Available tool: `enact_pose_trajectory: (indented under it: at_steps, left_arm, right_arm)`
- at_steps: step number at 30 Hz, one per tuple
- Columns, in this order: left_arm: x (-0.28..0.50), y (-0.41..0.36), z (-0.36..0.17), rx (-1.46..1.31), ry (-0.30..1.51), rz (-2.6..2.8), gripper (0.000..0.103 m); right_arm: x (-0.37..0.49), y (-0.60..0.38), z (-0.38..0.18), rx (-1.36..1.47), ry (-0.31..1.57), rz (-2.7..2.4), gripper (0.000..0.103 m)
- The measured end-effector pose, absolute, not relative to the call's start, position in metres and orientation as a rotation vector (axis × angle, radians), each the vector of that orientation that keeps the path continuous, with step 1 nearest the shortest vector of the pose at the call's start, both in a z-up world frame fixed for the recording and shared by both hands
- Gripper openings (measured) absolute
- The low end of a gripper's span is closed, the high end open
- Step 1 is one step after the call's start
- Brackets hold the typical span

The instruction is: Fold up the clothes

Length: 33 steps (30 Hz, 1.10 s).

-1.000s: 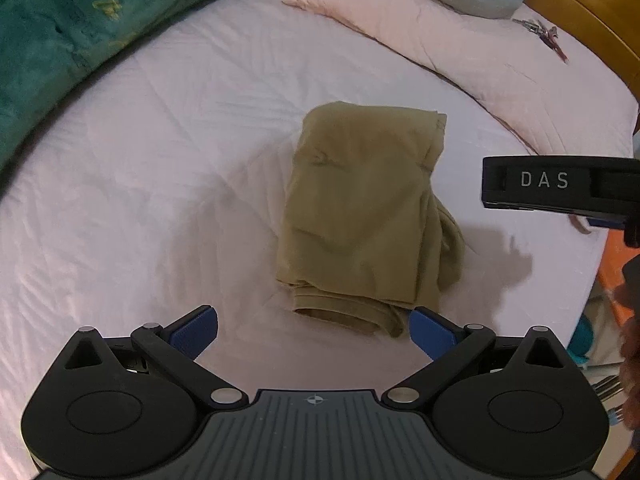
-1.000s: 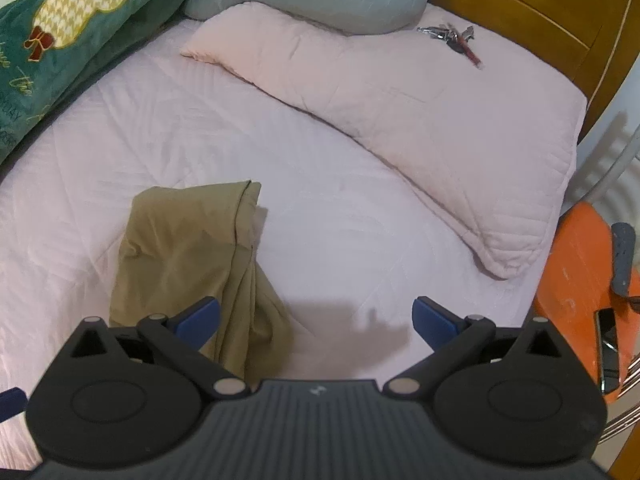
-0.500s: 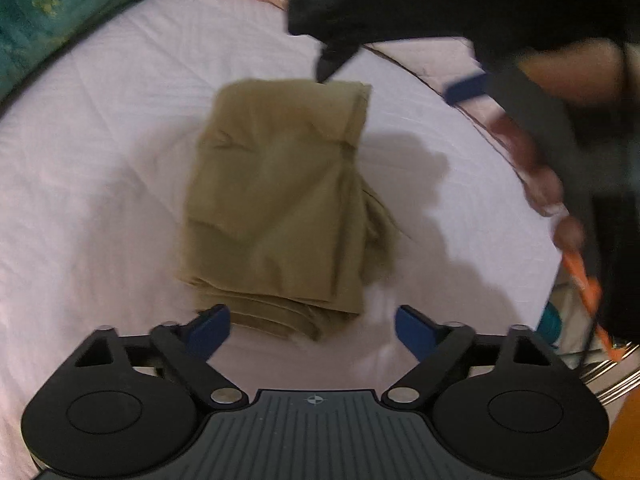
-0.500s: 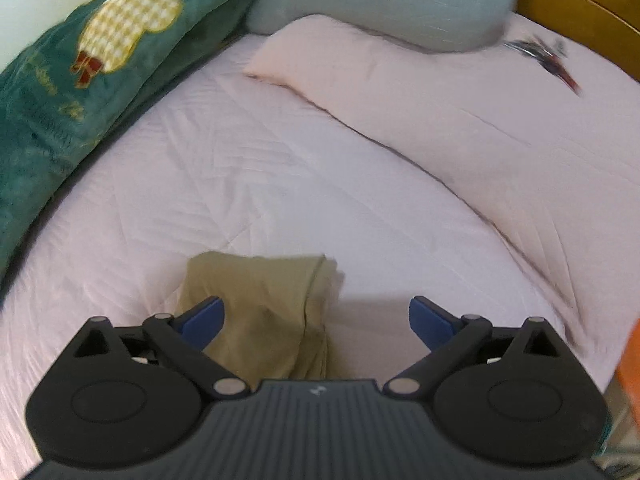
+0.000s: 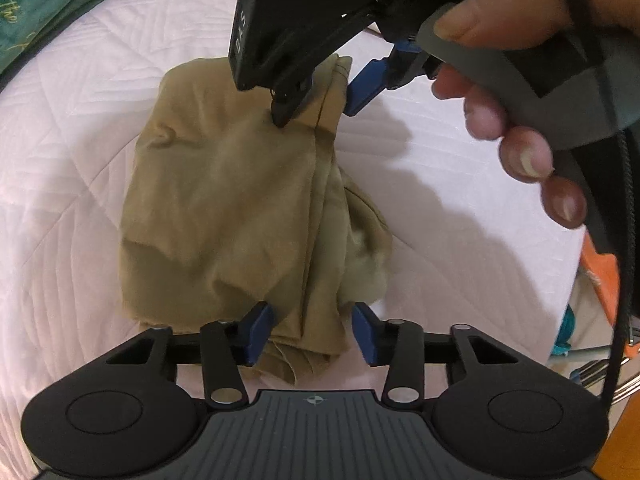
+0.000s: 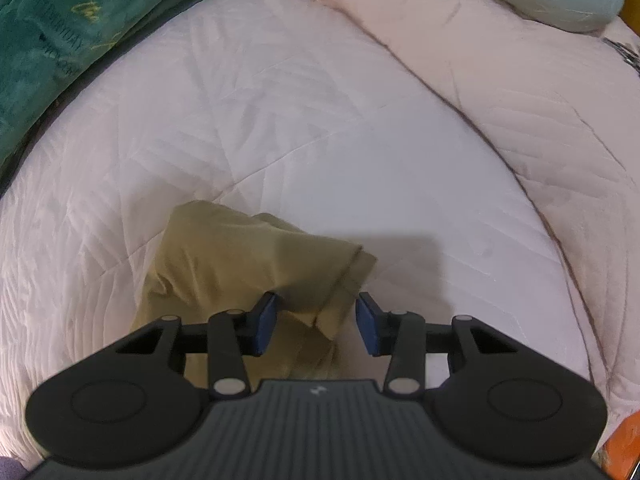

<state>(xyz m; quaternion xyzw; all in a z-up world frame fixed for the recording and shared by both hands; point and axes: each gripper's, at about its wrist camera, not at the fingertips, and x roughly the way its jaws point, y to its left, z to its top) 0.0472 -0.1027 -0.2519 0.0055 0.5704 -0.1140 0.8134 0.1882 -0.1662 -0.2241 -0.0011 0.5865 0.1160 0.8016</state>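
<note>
Both grippers have dropped onto the loosely folded, rumpled olive-khaki cotton garment (image 5: 232,208) on the pale pink quilted bedspread (image 6: 320,128). The left gripper (image 5: 310,334) straddles its near bunched edge, the right gripper (image 6: 316,322) its far corner. Both sets of jaws are closing, cloth between them, not yet pinched.

Right gripper (image 6: 316,322) closing around the far corner of the khaki garment (image 6: 248,264) on the sheet (image 6: 280,120); pads not yet pressing.
</note>
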Motion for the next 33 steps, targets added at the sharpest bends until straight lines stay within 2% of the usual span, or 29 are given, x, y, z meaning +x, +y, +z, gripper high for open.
enact_pose_trajectory:
  at_steps: [3, 5, 6, 7, 8, 10, 13, 15, 16, 17, 19, 20, 22, 24, 28, 33]
  left_arm:
    - [0.046, -0.085, -0.239, -0.029, 1.179, -0.177, 0.044]
    - [0.044, -0.069, -0.233, -0.029, 1.138, -0.108, 0.05]
    - [0.045, -0.061, -0.234, -0.031, 1.126, -0.083, 0.06]
    - [0.046, -0.057, -0.237, -0.03, 1.124, -0.075, 0.064]
    - [0.049, -0.054, -0.242, -0.021, 1.127, -0.079, 0.065]
    - [0.054, -0.055, -0.252, 0.021, 1.121, -0.091, 0.074]
    - [0.063, -0.052, -0.259, -0.011, 1.131, -0.139, 0.079]
    - [0.062, -0.046, -0.26, -0.073, 1.116, -0.155, 0.079]
    - [0.059, -0.042, -0.261, -0.098, 1.101, -0.165, 0.077]
    - [0.055, -0.039, -0.261, -0.119, 1.082, -0.177, 0.074]
    - [0.047, -0.031, -0.259, -0.146, 1.048, -0.199, 0.054]
    - [0.044, -0.026, -0.258, -0.157, 1.031, -0.209, 0.048]
    - [0.041, -0.016, -0.255, -0.182, 1.004, -0.232, 0.027]
    - [0.043, -0.01, -0.256, -0.191, 0.988, -0.251, 0.021]
    - [0.043, -0.009, -0.254, -0.189, 0.963, -0.233, 0.016]
    - [0.041, 0.012, -0.237, -0.201, 0.932, -0.162, 0.014]
  right_arm:
    - [0.189, -0.167, -0.224, -0.006, 1.272, 0.246, 0.046]
    - [0.189, -0.169, -0.225, -0.033, 1.286, 0.231, 0.059]
    - [0.19, -0.168, -0.228, -0.052, 1.29, 0.225, 0.063]
    - [0.19, -0.167, -0.23, -0.063, 1.291, 0.222, 0.069]
    - [0.191, -0.166, -0.233, -0.074, 1.292, 0.218, 0.075]
    - [0.193, -0.165, -0.237, -0.084, 1.296, 0.214, 0.077]
    - [0.197, -0.169, -0.242, -0.044, 1.318, 0.217, 0.077]
    - [0.198, -0.171, -0.245, -0.015, 1.33, 0.225, 0.076]
    - [0.198, -0.174, -0.246, 0.004, 1.331, 0.237, 0.07]
    - [0.198, -0.176, -0.247, 0.033, 1.334, 0.254, 0.056]
    - [0.195, -0.181, -0.249, 0.12, 1.337, 0.299, 0.031]
    - [0.193, -0.18, -0.248, 0.127, 1.328, 0.306, 0.029]
    - [0.187, -0.175, -0.244, 0.09, 1.303, 0.308, 0.024]
    - [0.182, -0.171, -0.241, 0.066, 1.277, 0.308, 0.018]
    - [0.176, -0.166, -0.23, 0.056, 1.234, 0.304, 0.011]
    - [0.167, -0.145, -0.207, 0.041, 1.171, 0.328, 0.009]
